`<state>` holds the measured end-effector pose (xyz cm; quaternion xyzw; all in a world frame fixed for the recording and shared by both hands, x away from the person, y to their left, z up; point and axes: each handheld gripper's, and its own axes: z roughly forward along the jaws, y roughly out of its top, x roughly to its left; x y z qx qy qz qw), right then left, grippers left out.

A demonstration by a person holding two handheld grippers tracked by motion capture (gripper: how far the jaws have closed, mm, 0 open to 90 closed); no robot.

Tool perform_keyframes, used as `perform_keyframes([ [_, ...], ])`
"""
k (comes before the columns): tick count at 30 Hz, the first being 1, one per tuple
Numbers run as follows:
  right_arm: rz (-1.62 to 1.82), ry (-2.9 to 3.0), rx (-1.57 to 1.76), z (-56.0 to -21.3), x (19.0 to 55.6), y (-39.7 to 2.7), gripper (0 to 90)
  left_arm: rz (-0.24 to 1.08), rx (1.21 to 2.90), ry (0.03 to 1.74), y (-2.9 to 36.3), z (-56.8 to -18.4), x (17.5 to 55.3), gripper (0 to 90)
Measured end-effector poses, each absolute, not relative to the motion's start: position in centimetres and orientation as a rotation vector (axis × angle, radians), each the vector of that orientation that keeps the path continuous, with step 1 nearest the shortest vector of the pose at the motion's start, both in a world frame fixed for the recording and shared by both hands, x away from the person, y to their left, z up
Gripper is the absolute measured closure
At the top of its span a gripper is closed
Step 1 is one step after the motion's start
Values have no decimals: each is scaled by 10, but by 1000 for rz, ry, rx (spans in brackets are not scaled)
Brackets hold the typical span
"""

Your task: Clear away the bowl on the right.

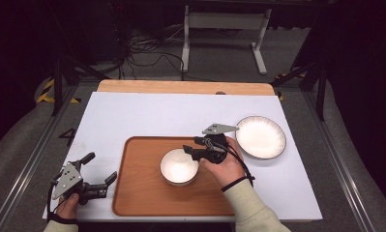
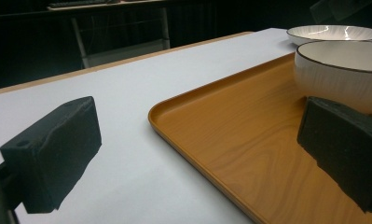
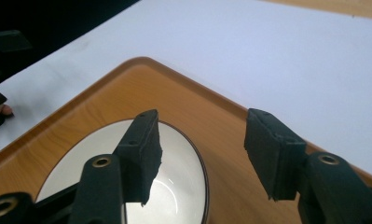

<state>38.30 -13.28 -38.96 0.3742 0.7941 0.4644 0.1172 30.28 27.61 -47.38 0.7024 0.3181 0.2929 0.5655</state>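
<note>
Bowl [image 1: 179, 166] beneath right hand-held gripper [image 1: 193, 150].

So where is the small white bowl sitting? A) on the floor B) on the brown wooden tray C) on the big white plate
B: the small white bowl rests on the brown wooden tray, while the big white plate lies beside the tray.

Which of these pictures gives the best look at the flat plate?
The high view: the whole plate lies on the white sheet, right of the tray. The left gripper view catches just its near rim behind the bowl.
</note>
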Motion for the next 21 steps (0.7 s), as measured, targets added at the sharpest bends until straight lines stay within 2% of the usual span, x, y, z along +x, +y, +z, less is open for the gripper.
perform_keyframes([
  [3,1391,2292,1013,-388,381,-134,360,689,1652,748,276,-474,303,3],
  [11,1469,2188,840,-384,376,-138,272,691,1651,747,276,-474,303,3],
  [21,1519,2130,783,-383,372,-148,242,692,1652,747,276,-474,303,3],
])
